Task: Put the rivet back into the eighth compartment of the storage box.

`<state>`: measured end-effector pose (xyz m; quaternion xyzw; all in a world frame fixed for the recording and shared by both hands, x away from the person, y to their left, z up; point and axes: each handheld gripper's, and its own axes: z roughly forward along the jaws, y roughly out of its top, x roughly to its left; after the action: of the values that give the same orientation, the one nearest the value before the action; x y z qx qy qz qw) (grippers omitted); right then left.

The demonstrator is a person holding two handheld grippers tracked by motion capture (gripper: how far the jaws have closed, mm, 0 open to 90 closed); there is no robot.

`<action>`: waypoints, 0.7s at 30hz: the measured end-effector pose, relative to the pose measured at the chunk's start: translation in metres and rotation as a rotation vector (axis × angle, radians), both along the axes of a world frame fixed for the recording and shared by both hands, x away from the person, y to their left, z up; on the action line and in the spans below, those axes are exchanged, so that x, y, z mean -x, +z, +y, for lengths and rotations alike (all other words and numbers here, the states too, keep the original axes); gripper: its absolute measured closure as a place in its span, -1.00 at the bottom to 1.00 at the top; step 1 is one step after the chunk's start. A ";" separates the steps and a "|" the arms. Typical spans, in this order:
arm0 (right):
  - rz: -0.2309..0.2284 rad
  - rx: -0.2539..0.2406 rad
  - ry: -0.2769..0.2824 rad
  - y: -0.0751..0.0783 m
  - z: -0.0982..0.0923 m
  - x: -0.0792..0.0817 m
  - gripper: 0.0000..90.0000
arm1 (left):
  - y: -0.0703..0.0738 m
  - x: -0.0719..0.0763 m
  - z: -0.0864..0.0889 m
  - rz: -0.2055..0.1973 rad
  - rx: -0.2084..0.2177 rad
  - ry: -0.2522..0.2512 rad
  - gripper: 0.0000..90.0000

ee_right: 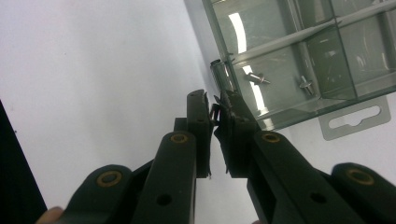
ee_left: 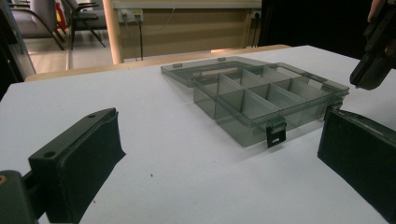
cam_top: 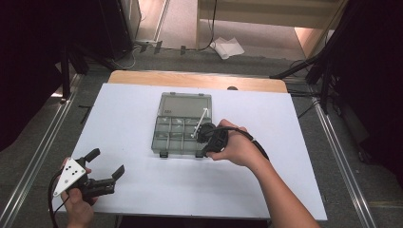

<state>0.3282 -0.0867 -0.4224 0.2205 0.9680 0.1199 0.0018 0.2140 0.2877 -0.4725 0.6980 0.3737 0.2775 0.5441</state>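
A small screw (ee_right: pixel 215 112) sits pinched between the right jaws.

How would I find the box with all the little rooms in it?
Look at the white table. In the middle lies a smoky see-through box, its flat lid flipped open behind it. No other thing on the table has small square compartments, with two black clips on the front edge.

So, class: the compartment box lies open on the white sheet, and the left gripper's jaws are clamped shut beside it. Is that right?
Not quite. The compartment box does lie open on the white sheet, but the left gripper has its jaws spread wide apart with nothing between them, as the left gripper view shows.
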 end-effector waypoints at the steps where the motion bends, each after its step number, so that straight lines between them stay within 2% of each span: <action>1: -0.002 -0.002 0.002 0.000 0.000 -0.001 0.87 | 0.000 0.000 0.000 -0.001 0.002 0.000 -1.00; 21: -0.008 -0.002 -0.013 0.011 -0.002 -0.012 0.87 | 0.000 0.000 0.001 -0.002 -0.004 -0.001 -1.00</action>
<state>0.3403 -0.0890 -0.4114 0.2264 0.9664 0.1216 0.0062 0.2141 0.2884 -0.4724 0.6989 0.3725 0.2787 0.5432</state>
